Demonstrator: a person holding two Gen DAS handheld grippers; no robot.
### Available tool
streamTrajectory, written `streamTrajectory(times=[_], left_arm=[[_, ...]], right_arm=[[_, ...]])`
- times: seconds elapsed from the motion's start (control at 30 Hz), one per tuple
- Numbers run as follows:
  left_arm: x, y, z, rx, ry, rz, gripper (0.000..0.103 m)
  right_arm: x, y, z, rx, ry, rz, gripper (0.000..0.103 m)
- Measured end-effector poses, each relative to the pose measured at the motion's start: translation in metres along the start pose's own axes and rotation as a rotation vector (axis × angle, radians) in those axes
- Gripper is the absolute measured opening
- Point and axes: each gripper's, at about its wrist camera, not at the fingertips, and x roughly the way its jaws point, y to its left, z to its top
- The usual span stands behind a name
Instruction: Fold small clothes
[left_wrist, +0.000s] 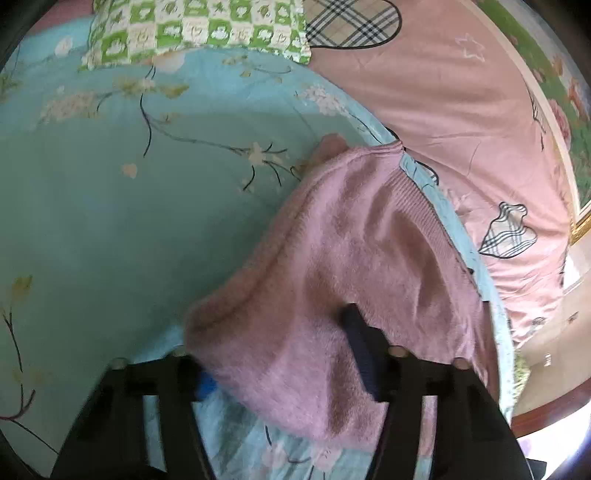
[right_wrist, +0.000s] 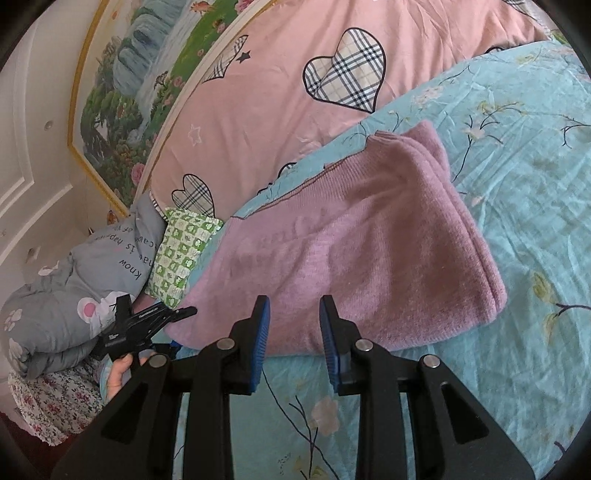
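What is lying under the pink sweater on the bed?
The sweater lies on the blue floral sheet. What lies beneath its folded layers is covered and cannot be seen.

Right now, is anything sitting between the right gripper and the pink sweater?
Nothing visible. The right gripper is open, its fingers just short of the near edge of the pink sweater, with only bare blue floral sheet between them.
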Motion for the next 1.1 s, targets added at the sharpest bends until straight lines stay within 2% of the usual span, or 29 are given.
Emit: streamTrajectory(times=[0.03, 0.13, 0.23, 0.33, 0.47, 0.6, 0.67, 0.73, 0.77, 0.8, 0.9, 1.0, 1.1], left_arm=[[0.000, -0.001, 0.001, 0.008, -0.002, -0.006, 0.024], [-0.004, -0.010, 0.000, 0.051, -0.021, -0.007, 0.015], [-0.017, -0.027, -0.004, 0.109, -0.057, -0.013, 0.012], [-0.034, -0.054, -0.008, 0.173, -0.071, -0.085, 0.010], [-0.050, -0.115, -0.026, 0.343, -0.076, -0.185, 0.009], [-0.045, -0.165, -0.063, 0.478, -0.013, -0.307, 0.009], [-0.032, -0.178, -0.085, 0.534, 0.031, -0.310, 0.009], [-0.015, -0.181, -0.103, 0.561, 0.085, -0.297, 0.009], [-0.005, -0.180, -0.110, 0.564, 0.115, -0.289, 0.009], [0.002, -0.178, -0.116, 0.564, 0.139, -0.281, 0.009], [0.007, -0.173, -0.119, 0.552, 0.145, -0.282, 0.009], [0.002, -0.169, -0.113, 0.535, 0.144, -0.301, 0.009], [0.001, -0.167, -0.113, 0.534, 0.149, -0.304, 0.009]], right_arm=[[0.000, 0.000, 0.000, 0.002, 0.001, 0.001, 0.029], [0.000, -0.002, 0.001, 0.008, -0.001, 0.011, 0.029], [-0.001, -0.003, 0.001, 0.015, -0.005, 0.014, 0.029], [-0.005, -0.002, 0.002, 0.019, -0.023, 0.023, 0.029], [-0.013, -0.001, 0.009, 0.040, -0.034, 0.019, 0.029], [-0.017, -0.005, 0.034, 0.104, -0.005, 0.011, 0.029], [-0.015, -0.007, 0.051, 0.122, 0.018, 0.007, 0.030], [-0.008, -0.008, 0.067, 0.145, 0.049, 0.035, 0.051], [-0.001, -0.008, 0.076, 0.155, 0.074, 0.050, 0.078], [0.004, -0.007, 0.082, 0.156, 0.086, 0.060, 0.088], [0.034, 0.002, 0.099, 0.133, 0.152, 0.120, 0.088], [0.071, 0.006, 0.106, 0.121, 0.225, 0.105, 0.088], [0.115, 0.004, 0.106, 0.166, 0.309, 0.110, 0.088]])
